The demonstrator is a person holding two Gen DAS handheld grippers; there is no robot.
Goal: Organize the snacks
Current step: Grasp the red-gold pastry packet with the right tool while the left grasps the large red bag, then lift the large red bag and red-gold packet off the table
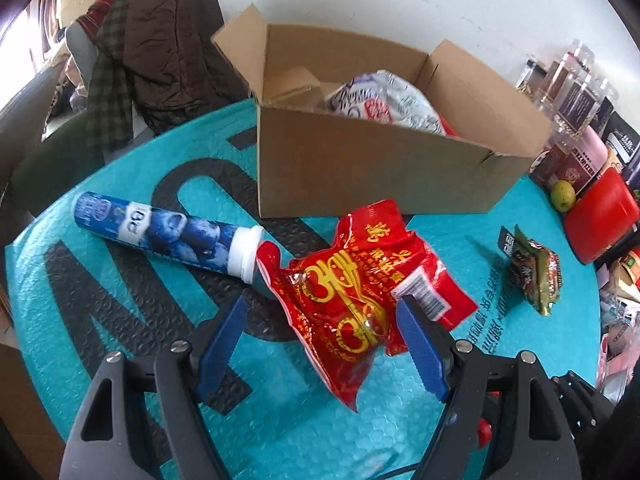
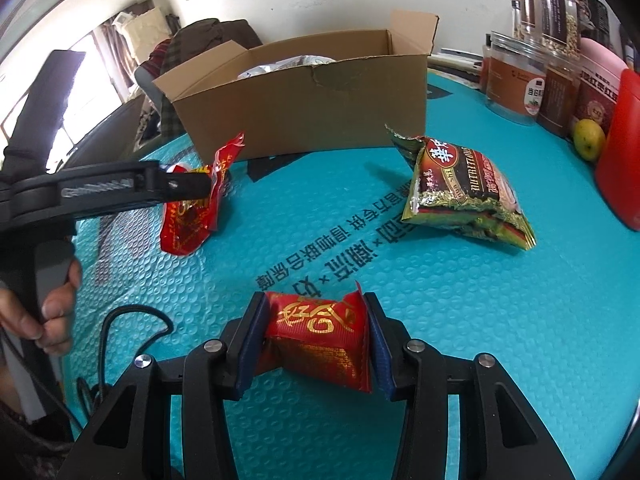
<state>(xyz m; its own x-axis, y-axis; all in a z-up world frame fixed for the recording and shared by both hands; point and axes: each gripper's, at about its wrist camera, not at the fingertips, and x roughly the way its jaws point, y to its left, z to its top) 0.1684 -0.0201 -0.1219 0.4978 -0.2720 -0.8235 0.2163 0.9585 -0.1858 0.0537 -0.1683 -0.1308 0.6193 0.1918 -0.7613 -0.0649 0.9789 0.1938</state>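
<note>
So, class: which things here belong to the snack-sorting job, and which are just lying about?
Job:
box
red bag
small red packet
green bag
blue tube
left gripper
right gripper

Lying about:
jars
green fruit
red container
coats

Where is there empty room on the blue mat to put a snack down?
Bare mat lies near the green packet, and between it and the red bag. The jars side is crowded. The cardboard box also has room.
</note>
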